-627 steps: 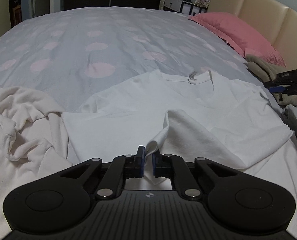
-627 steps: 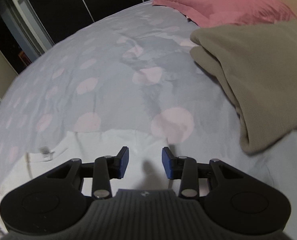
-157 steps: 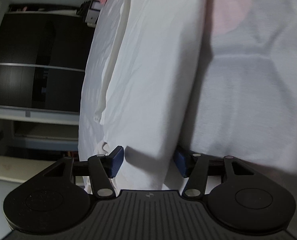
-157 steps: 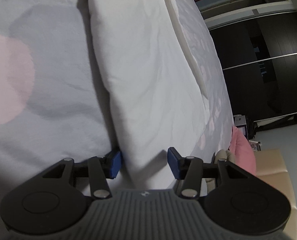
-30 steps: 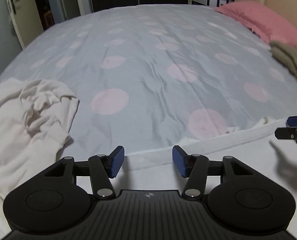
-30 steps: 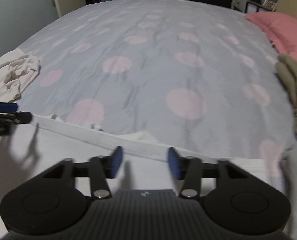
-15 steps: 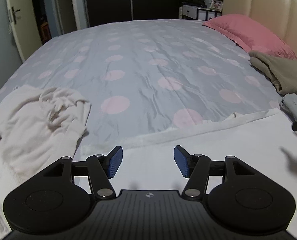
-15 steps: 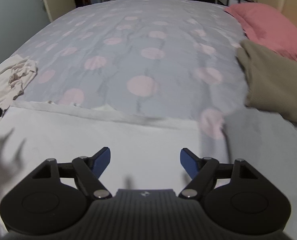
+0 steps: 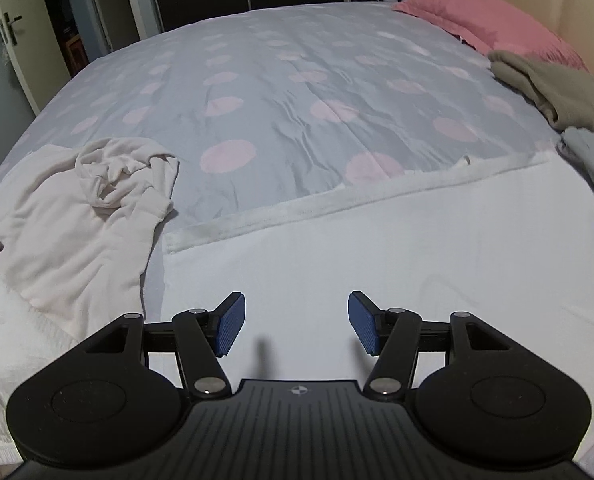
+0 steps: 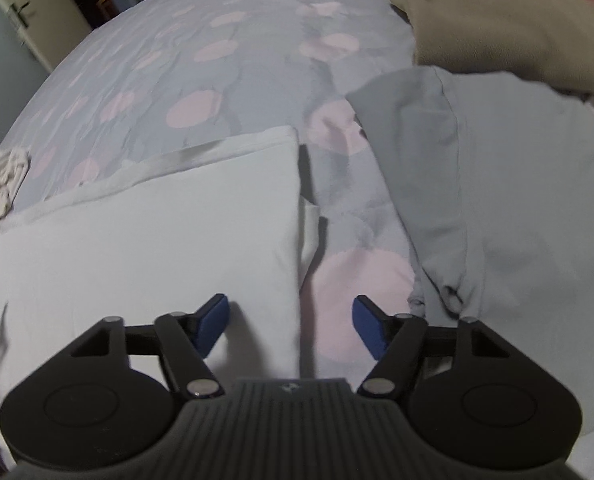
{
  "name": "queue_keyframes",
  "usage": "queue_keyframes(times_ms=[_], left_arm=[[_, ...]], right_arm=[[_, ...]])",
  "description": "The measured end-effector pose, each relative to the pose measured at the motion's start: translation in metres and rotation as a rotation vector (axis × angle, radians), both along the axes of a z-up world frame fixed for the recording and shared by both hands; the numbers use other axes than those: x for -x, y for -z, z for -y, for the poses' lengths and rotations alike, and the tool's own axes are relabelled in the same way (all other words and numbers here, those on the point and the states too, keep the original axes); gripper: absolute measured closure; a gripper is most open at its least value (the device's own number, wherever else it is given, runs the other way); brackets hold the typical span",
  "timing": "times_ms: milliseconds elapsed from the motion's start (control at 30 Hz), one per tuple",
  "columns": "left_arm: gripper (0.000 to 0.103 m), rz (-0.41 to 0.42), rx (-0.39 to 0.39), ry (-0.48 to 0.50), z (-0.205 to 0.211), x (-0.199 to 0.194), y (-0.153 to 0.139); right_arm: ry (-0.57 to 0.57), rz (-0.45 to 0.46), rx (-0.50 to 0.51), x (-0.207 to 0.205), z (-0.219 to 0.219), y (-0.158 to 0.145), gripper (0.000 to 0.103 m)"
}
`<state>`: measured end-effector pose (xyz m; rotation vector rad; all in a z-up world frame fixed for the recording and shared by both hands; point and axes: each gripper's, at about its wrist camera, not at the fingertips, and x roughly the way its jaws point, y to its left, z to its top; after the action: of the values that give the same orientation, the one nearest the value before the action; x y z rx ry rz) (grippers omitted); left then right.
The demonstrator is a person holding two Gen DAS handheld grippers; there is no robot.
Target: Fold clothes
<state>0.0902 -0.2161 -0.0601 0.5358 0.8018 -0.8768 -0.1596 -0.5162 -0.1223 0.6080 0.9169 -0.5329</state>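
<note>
Shirt (image 9: 377,264) folded flat (bedspread (image 9: 297,92) beneath)

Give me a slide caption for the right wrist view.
Right gripper, jaws closing on nothing, above the white shirt's edge on the dotted bed.

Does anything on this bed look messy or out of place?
Yes. The cream garment lies crumpled in a heap at the left, unlike the flat white folded shirt. A small flap also pokes out past the shirt's right edge, so that fold looks slightly untidy.
</note>
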Motion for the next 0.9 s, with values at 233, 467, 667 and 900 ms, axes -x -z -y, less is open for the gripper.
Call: queue_keyframes(times_ms=[233, 467, 667, 900], left_arm=[[0.048, -0.024, -0.003, 0.002, 0.003, -0.007, 0.003], [0.048, -0.034, -0.02, -0.022, 0.006, -0.016, 0.007], [0.048, -0.028, 0.003, -0.023, 0.001, -0.016, 0.0], [0.048, -0.028, 0.041, -0.043, -0.015, -0.017, -0.009]], right_arm=[[0.039, 0.001, 0.016, -0.024, 0.01, 0.01, 0.036], [-0.026, 0.006, 0.025, -0.044, 0.007, 0.007, 0.089], [-0.098, 0.034, 0.032, -0.047, -0.007, -0.024, 0.094], [-0.187, 0.079, -0.001, -0.056, -0.046, -0.072, 0.094]])
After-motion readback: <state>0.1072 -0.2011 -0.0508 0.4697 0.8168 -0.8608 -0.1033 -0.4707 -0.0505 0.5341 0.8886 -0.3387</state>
